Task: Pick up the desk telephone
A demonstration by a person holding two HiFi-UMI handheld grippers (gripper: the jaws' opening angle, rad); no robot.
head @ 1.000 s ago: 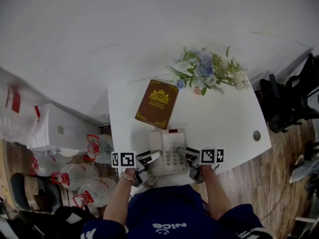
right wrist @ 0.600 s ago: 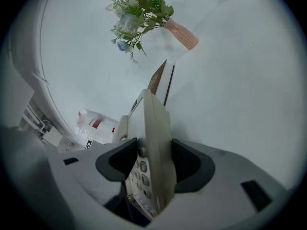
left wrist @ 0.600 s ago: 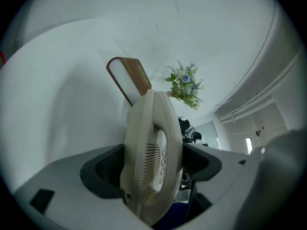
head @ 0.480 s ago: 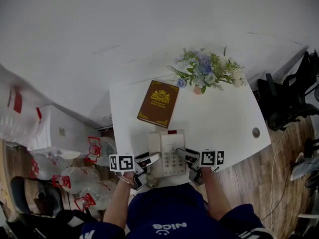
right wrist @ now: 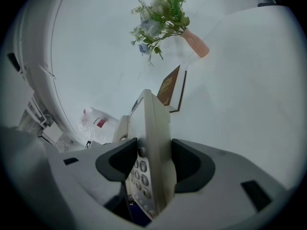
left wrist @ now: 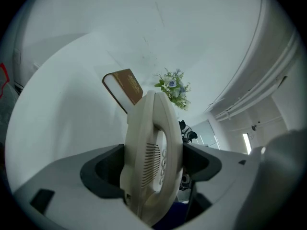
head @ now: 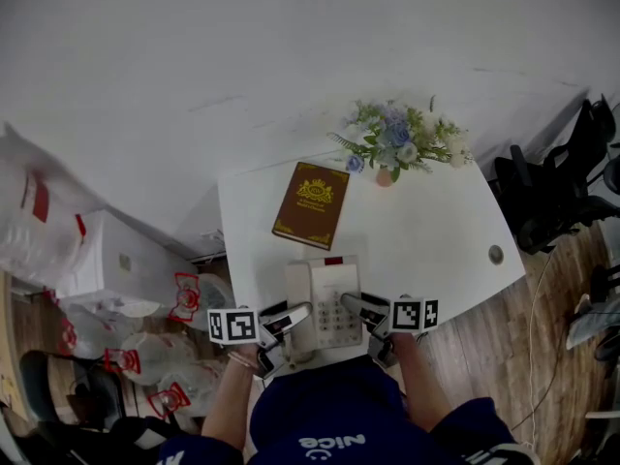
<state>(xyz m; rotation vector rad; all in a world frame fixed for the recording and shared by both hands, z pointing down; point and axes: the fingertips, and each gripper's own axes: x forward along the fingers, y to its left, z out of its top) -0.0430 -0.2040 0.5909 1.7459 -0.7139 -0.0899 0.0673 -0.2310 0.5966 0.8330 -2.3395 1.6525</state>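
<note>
The desk telephone was off-white and shaped like a box. It sat in the lower middle of the head view, near the front edge of the white desk. Its handset lay in its cradle along the left side. Rows of small grey buttons filled the right side, and a small red mark showed at its far end. The left tool pinched the handset side, with both jaws pressed on the phone. The right tool pinched the button side the same way. In each tool's own view the phone stood on edge, filling the middle of the frame.
</note>
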